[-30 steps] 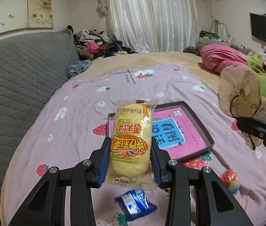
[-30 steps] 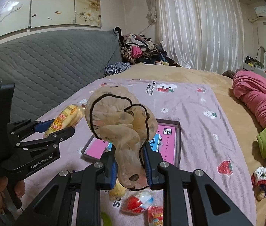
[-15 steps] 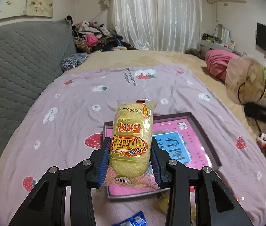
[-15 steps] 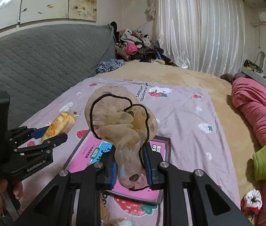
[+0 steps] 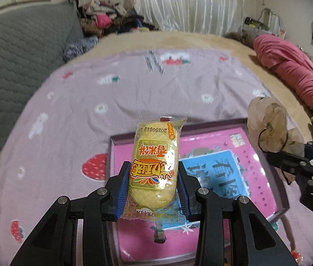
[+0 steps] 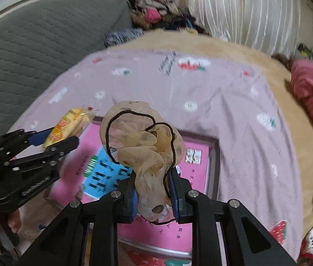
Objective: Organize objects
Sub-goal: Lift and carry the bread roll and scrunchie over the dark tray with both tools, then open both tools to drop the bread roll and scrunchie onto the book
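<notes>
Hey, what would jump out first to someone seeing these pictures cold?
Front and centre, the left gripper clamps a yellow snack cake packet. Beside it, the right gripper pinches a sheer beige scrunchie. Both hang above a pink shallow box lying on the strawberry-print bedspread.

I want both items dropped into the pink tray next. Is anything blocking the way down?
Nothing visible does. The snack cake in the left gripper and the scrunchie in the right gripper hang over the tray.

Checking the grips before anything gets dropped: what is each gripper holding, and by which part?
Left gripper clamps the yellow snack packet across its lower half. Right gripper pinches the beige scrunchie by its lower bunched end.
</notes>
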### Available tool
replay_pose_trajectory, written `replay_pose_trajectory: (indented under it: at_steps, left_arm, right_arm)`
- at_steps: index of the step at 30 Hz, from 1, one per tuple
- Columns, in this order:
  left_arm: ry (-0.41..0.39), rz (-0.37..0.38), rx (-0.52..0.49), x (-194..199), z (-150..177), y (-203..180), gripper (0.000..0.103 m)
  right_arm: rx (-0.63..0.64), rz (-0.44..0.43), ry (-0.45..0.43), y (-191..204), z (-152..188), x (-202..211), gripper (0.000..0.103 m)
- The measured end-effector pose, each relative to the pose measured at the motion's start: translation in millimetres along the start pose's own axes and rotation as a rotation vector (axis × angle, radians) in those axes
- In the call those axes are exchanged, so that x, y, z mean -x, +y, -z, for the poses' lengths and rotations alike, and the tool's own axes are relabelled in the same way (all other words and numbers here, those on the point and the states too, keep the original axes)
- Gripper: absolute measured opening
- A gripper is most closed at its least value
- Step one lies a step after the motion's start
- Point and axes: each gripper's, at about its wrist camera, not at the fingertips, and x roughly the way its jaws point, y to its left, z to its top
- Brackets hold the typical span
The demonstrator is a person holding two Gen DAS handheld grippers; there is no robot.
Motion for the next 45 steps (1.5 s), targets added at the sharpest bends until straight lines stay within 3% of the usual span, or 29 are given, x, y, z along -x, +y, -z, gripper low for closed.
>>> replay_pose_trajectory:
  at_steps: [8, 25, 31, 35, 40, 45]
  left_arm:
    - [0.084, -0.046, -0.037, -61, 7, -2, 0.040]
    - [0.160, -0.042, 0.011, -104, 10, 15, 0.041]
    - [0.159, -0.024, 0.030, -99, 8, 17, 0.043]
    - [0.139, -0.008, 0.043, -88, 6, 18, 0.075]
    - [0.141, 0.018, 0.046, -75, 6, 14, 0.077]
    - [0.162, -0.019, 0.047, -71, 11, 17, 0.078]
  right_arm:
    - [-0.022, 0.011, 0.141, -19, 3, -66, 0.024]
    - [-0.021, 0.056, 0.176, -23, 3, -120, 0.028]
    - [-0.040, 0.048, 0.183, -27, 3, -116, 0.054]
    - [-0.070, 0.039, 0.175, -31, 4, -105, 0.068]
    - [-0.059, 0.057, 0.171, -31, 6, -95, 0.082]
    - [-0.066, 0.060, 0.168, -31, 7, -85, 0.084]
